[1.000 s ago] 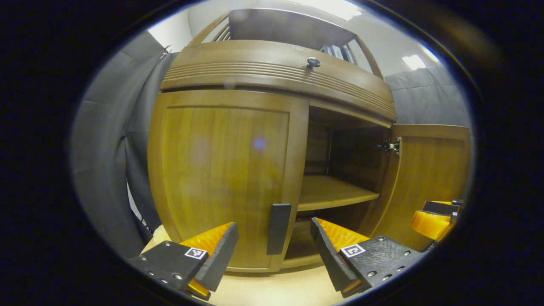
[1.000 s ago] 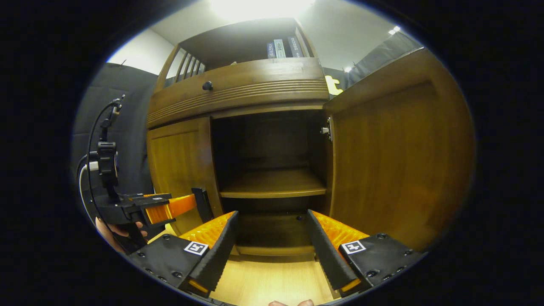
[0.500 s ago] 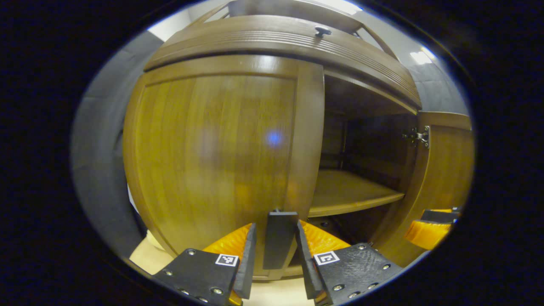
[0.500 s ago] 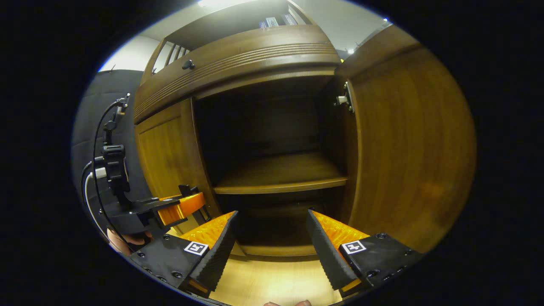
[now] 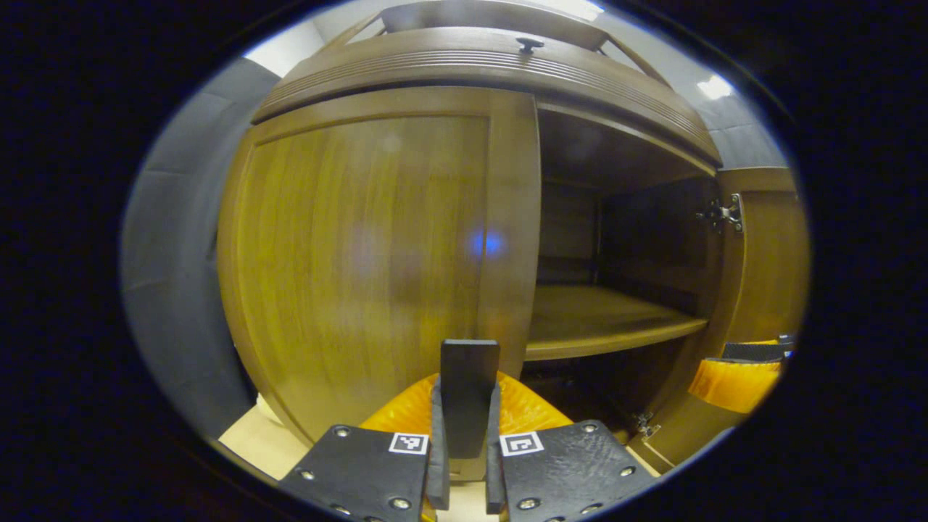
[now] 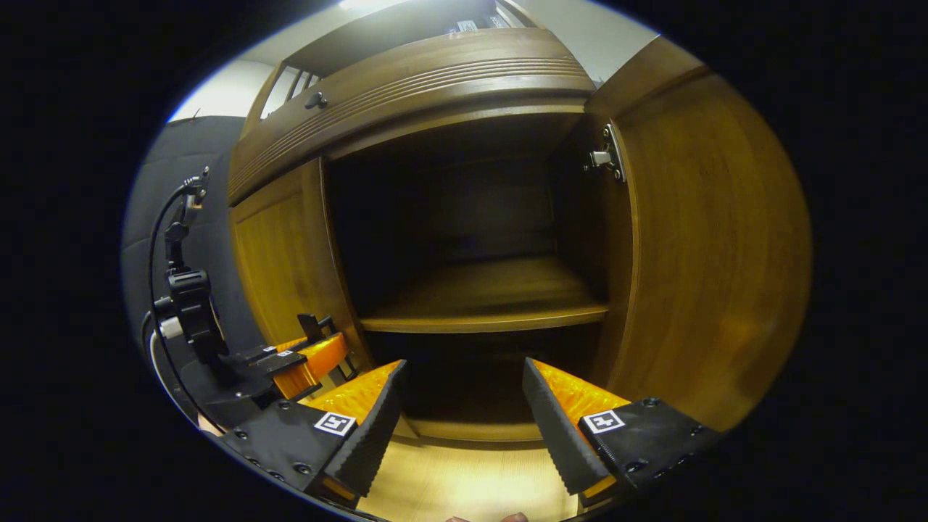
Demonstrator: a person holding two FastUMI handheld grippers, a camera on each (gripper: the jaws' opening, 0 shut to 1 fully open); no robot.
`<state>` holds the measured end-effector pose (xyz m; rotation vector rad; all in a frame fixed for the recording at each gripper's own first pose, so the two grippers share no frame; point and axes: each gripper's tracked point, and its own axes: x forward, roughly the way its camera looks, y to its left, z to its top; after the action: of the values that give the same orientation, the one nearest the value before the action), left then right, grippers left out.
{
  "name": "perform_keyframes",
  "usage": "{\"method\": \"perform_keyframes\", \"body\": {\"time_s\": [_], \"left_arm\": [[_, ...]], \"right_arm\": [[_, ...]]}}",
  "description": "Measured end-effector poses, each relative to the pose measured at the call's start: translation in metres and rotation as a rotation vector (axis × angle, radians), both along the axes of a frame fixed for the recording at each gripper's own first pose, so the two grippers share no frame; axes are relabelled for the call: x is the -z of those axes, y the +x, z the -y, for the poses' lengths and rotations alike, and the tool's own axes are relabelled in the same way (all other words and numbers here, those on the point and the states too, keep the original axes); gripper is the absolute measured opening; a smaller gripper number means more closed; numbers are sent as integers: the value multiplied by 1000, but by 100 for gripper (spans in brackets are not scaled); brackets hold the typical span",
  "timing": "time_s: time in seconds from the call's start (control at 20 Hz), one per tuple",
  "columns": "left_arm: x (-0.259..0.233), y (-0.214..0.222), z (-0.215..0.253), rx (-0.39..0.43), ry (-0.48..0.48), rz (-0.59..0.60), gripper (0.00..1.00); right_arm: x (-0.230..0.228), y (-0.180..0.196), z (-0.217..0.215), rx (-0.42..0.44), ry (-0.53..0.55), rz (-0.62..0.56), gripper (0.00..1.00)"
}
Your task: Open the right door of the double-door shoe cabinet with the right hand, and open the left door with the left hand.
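- The left gripper (image 5: 464, 442) was clamped on the handle (image 5: 469, 391) of the left door (image 5: 362, 254), both fingers pressing its sides, as seen in the left gripper view.
- The left door looked closed or very nearly so, its free edge next to the open right half of the cabinet (image 5: 493, 65).
- The right door (image 6: 710, 246) stood swung wide, its inner face and hinge (image 6: 605, 156) visible in the right gripper view.
- The right gripper (image 6: 460, 428) was spread apart and held nothing; it hovered in front of the dark opening, above the floor (image 6: 464, 486).
- The shelf (image 6: 486, 304) inside appeared bare.
- In the right gripper view the left gripper (image 6: 304, 355) sat low against the left door (image 6: 283, 261), a cable (image 6: 163, 239) rising behind it.
- Judgement: the right half of the task seemed done; the left door was gripped but not yet pulled.
- Risk: the handle is a narrow, smooth bar and only its lower part sat between the fingers, so a straight tug might slide the fingers off.
- Risk: the door swings on an arc about its far edge; a pull that does not follow that arc could twist the handle in the grip and loosen it.
- Risk: the cable behind the left gripper could snag as the hand draws back.
- Risk: the right gripper, idling near the opening, might be bumped by the moving left hand if it drifts across.
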<state>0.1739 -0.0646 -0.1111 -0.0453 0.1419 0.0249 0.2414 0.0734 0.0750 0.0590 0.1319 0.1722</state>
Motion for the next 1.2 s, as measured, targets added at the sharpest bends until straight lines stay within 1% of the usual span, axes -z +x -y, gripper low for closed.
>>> {"method": "perform_keyframes", "body": {"time_s": [0.1,0.15,0.2,0.25,0.45,0.5,0.55,0.6,0.8,0.9,1.15,1.2], "left_arm": [[-2,3,2,9,1,10,12],[-1,-1,1,-1,-9,14,12],[-1,-1,0,-6,1,12,4],[1,-2,-1,-10,14,11,4],[-2,-6,-1,0,8,12,5],[-4,-6,-1,0,6,10,4],[-3,-5,-2,-4,-1,8,4],[-2,-4,-2,-8,-6,9,4],[-1,-5,-3,-12,-12,19,4],[-1,-4,-2,-7,-22,23,4],[-2,-5,-5,-32,-21,40,4],[-3,-4,-6,-43,-38,40,4]], "right_arm": [[2,-3,-1,-12,0,-23,93],[4,-4,-1,-17,-6,-34,93],[3,-5,0,-22,-12,-41,93],[2,-6,-1,-26,-11,-41,93],[-5,-7,-7,-35,-5,-7,92],[-6,-9,-7,-36,-11,-3,98],[-7,-10,-7,-40,-13,0,100],[-8,-12,-9,-44,-13,-1,98],[-11,-30,-13,-47,-24,23,98],[-12,-39,-13,-39,-35,34,93],[-7,-58,-13,-16,-55,42,93],[-7,-61,-14,-18,-58,44,93]]}}
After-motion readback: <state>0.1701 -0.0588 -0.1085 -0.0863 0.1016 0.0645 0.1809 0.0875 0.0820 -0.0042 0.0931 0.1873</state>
